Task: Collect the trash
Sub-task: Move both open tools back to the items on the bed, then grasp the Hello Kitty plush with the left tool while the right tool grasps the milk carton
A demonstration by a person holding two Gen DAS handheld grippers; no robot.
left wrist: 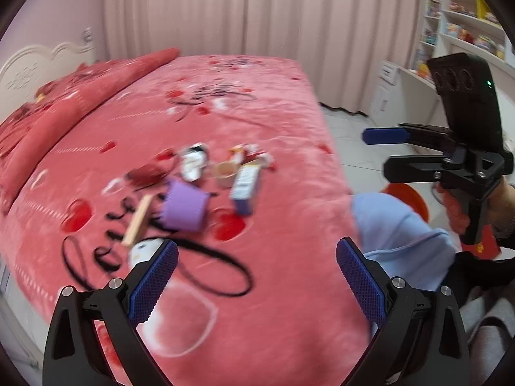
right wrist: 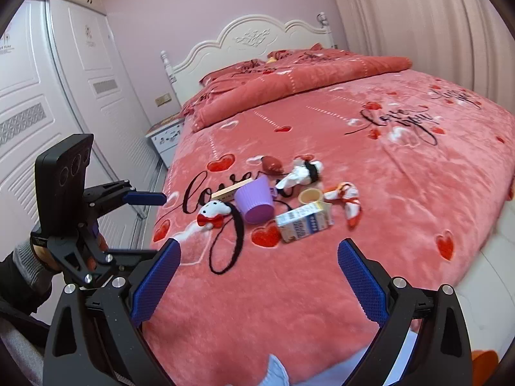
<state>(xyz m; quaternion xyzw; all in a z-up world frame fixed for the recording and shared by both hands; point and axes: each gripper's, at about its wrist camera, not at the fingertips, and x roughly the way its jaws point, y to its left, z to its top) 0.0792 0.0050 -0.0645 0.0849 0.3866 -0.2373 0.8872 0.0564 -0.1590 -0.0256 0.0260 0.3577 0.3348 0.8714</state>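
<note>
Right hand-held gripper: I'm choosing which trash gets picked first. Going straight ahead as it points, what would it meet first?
Probably the small milk carton lying on the pink bedspread, just ahead of the open right hand-held gripper. Depth is unclear; it might touch the bedspread first.

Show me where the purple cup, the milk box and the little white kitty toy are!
purple cup point(right wrist: 254, 204), right wrist view, on its ribbed side.
milk box point(right wrist: 304, 222), right wrist view, on its printed front face.
white kitty toy point(right wrist: 214, 211), right wrist view, on its white face above the red bow.

Home bedroom: bed point(right wrist: 370, 167) with red heart blanket, white headboard point(right wrist: 248, 41), wardrobe point(right wrist: 64, 96), pink curtains point(left wrist: 257, 13).
</note>
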